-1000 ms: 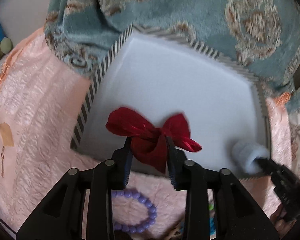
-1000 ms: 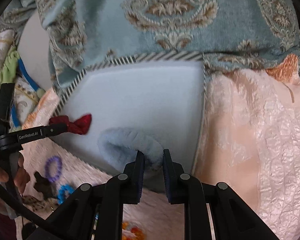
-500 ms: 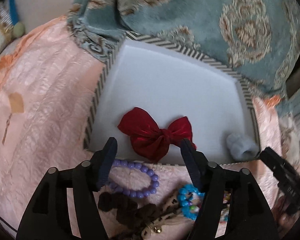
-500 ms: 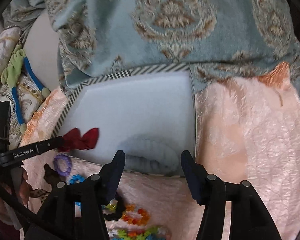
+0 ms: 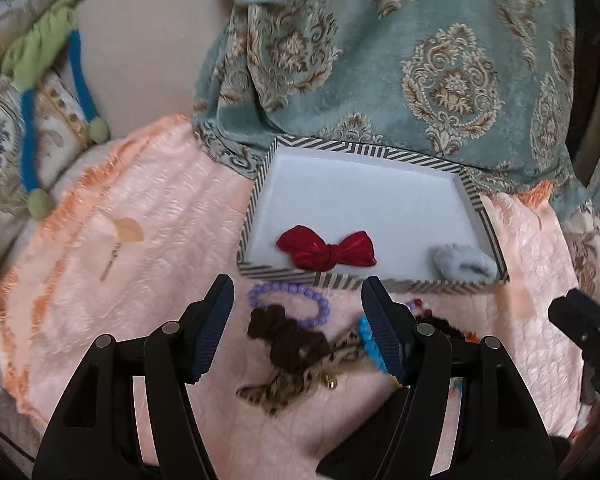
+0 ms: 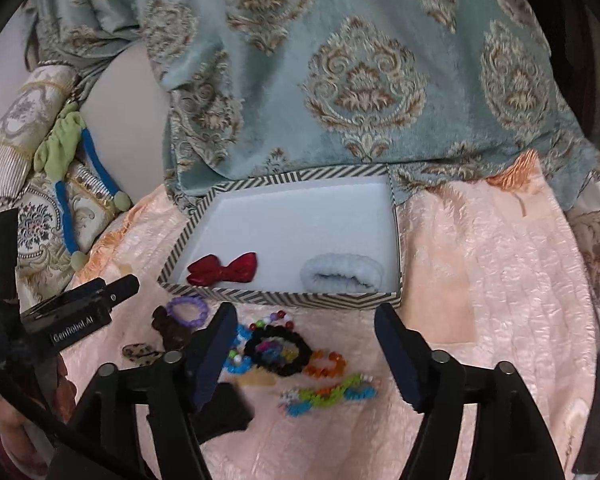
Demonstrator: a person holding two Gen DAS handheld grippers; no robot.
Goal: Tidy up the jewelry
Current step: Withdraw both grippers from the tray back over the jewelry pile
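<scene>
A striped box (image 5: 260, 184) with a white floor lies on the pink cloth. In it are a red bow (image 5: 327, 250) and a pale blue scrunchie (image 5: 463, 264). My left gripper (image 5: 297, 284) hangs open and empty above a purple bead bracelet (image 5: 288, 304), a brown scrunchie (image 5: 288, 336) and a leopard bow (image 5: 300, 376) in front of the box. My right gripper (image 6: 305, 310) is empty, its jaws still opening, above a black scrunchie (image 6: 278, 350), orange beads (image 6: 325, 362) and a green-blue bracelet (image 6: 327, 394). The box (image 6: 280, 298), red bow (image 6: 224, 268) and blue scrunchie (image 6: 341, 274) lie beyond it.
A teal patterned blanket (image 5: 419, 60) rises right behind the box. A green and blue fabric cord (image 5: 32, 120) hangs over patterned cushions at the left. The pink cloth (image 6: 499, 280) spreads to the right of the box. A hand holds the left gripper's handle at the right view's lower left.
The left gripper let go of the red bow and the right let go of the blue scrunchie. Both opened and drew back and up, bringing the jewelry pile into view.
</scene>
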